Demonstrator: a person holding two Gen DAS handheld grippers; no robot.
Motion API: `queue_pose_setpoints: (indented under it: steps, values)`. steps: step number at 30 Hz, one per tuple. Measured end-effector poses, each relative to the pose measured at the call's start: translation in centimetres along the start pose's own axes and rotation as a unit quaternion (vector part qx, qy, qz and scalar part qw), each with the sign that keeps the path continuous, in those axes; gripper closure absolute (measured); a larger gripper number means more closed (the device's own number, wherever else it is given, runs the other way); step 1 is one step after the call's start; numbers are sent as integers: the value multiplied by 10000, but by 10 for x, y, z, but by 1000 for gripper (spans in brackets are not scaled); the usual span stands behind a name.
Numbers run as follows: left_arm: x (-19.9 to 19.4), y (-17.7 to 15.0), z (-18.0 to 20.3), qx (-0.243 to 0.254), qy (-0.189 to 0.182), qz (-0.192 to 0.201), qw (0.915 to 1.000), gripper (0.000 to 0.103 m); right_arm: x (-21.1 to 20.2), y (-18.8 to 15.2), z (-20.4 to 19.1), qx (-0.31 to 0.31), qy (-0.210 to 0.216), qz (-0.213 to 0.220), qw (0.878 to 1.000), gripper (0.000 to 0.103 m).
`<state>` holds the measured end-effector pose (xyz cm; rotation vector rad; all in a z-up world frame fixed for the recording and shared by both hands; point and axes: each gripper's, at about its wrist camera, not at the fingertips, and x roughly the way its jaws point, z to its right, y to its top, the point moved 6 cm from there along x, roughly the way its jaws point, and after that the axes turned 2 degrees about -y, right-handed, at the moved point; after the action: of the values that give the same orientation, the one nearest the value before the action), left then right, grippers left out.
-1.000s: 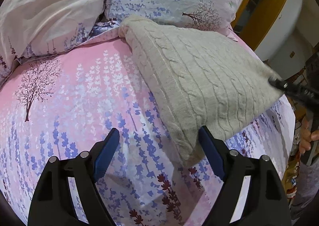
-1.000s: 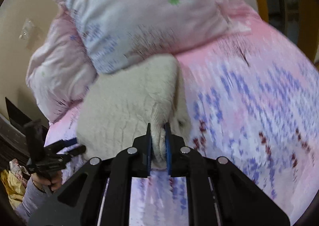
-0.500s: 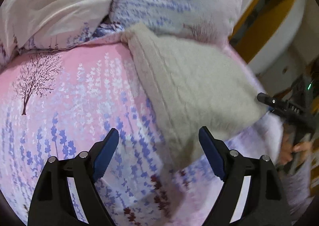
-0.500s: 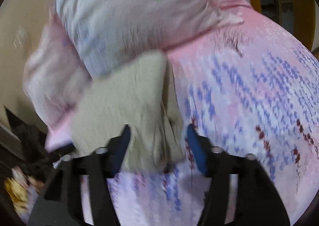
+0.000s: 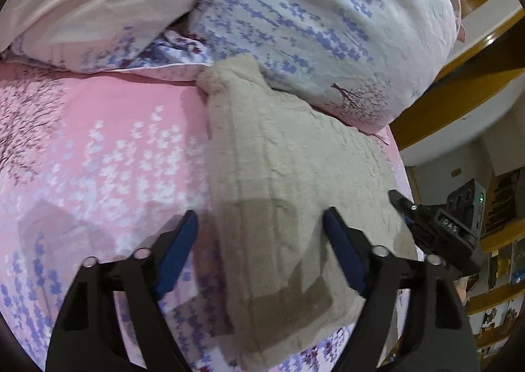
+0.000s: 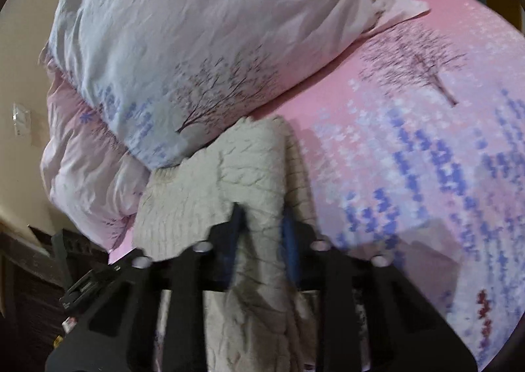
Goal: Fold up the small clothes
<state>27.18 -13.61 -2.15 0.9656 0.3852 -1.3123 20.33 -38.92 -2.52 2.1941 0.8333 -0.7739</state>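
So the sweater [image 5: 288, 194] lies folded into a long slab on the bed [image 5: 108, 148], its long axis running from the near edge of the mattress up to the pillows [image 5: 321, 17]. Its far, narrow end is tucked against the lower edge of the flowered pillow; its near end is broader and squared off, close to the mattress edge.

It is a beige cable knit — ribbed rows run along its length, and a shadowed patch falls across the near half. In the right wrist view a raised fold runs down its middle toward the camera.

The left gripper [image 5: 262, 247] hangs over the near part of the sweater with its blue pads wide apart; the jaws are closing, and the knit lies between them, though neither pad seems to press on it. One pad sits over the sweater's left edge, the other over its right half.

The right gripper [image 6: 262, 234] comes in at the sweater's other side. Its jaws are narrow and closing, with the raised fold of knit between the pads — blur keeps me from telling whether they pinch it.
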Motion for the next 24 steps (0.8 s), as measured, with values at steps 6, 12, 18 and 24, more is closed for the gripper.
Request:
queue_pose_setpoints:
  steps: [6, 12, 18, 24]
  values:
    - [6, 7, 8, 49, -162, 88, 9998, 62, -29, 13, -32, -479, 339, 643, 9962, 95]
    - [1, 5, -10, -98, -624, 128, 9979, 67, -6, 9, -17, -520, -384, 481, 9967, 95]
    - [-7, 0, -24, -93, -837, 180, 9963, 65, 0, 1, -3, -309, -525, 307, 9977, 71]
    - [-20, 3, -22, 260, -151, 469, 9984, 27, -10, -1, 4, 29, -299, -4, 9995, 28]
